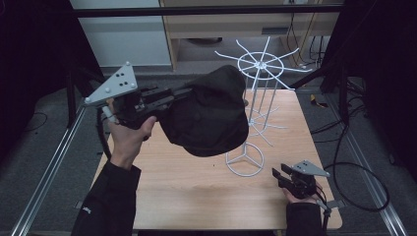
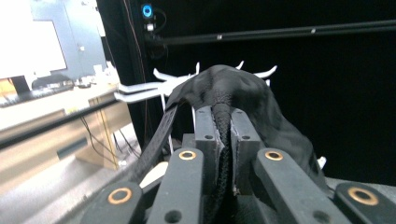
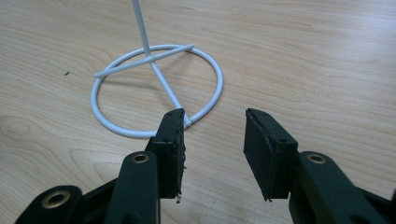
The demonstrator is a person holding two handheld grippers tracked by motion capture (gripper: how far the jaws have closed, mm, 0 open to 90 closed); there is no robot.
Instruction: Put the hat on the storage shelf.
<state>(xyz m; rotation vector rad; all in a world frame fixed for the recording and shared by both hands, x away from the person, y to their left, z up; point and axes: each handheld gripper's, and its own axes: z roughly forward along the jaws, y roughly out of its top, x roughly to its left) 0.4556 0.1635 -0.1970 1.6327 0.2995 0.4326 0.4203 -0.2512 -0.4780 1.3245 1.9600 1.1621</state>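
A black cap hangs in the air over the left half of the wooden table, just left of the white wire stand. My left gripper is shut on the cap's edge; in the left gripper view the pads pinch the dark fabric between them at the left gripper, and the stand's white prongs show behind the cap. My right gripper rests low near the table's front right, open and holding nothing. In its own view the right gripper points at the stand's round base ring.
The stand has a spoked top ring, a lower set of prongs and a round base on the table's right half. Cables lie on the floor to the right. Metal rails run along both sides of the table.
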